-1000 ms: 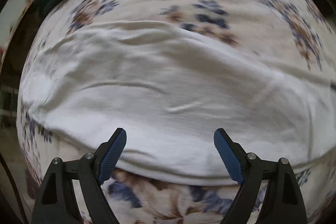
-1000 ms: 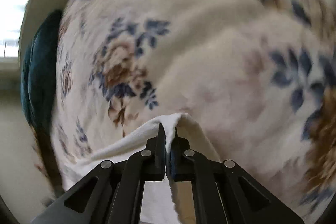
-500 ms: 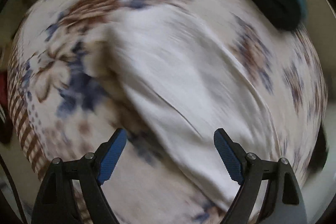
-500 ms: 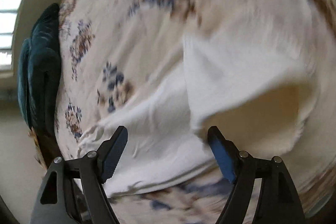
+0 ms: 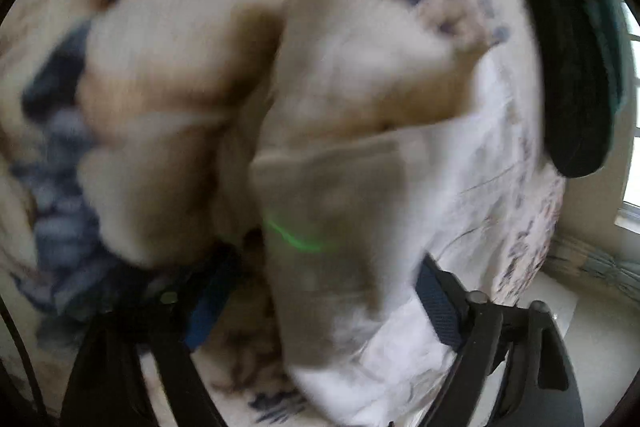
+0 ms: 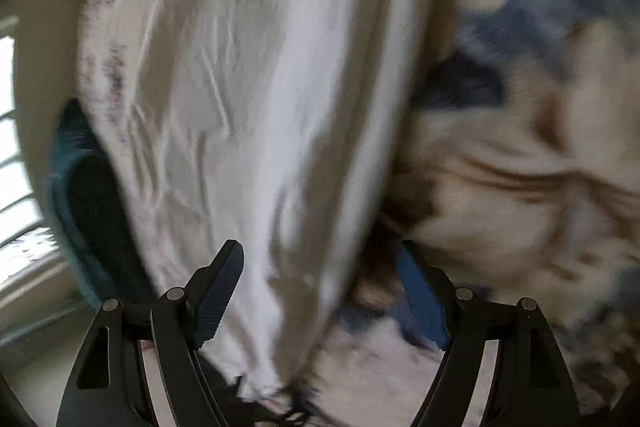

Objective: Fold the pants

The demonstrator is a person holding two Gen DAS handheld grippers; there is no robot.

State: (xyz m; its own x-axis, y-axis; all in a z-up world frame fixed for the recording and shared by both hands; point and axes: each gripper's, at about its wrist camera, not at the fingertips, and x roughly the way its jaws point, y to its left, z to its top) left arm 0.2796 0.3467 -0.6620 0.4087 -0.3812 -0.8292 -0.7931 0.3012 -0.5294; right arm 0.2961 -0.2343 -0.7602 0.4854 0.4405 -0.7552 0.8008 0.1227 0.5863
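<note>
The white pants (image 6: 256,99) lie in a long folded strip on the flowered bedspread (image 6: 540,163), and in the left wrist view one end of them (image 5: 332,227) runs down between the fingers. The left gripper (image 5: 320,303) is closing with that cloth between its jaws, though blur hides whether the pads press it. The right gripper (image 6: 320,301) stands wide, the strip's edge passing between its blue pads (image 6: 218,297) untouched, a dark teal cushion (image 6: 88,203) beside.

White pants (image 6: 248,107) lie in a long fold on a floral bedspread (image 6: 532,163), a teal cushion (image 6: 88,203) beside them, their near end between the right gripper's (image 6: 320,295) wide-apart jaws.
</note>
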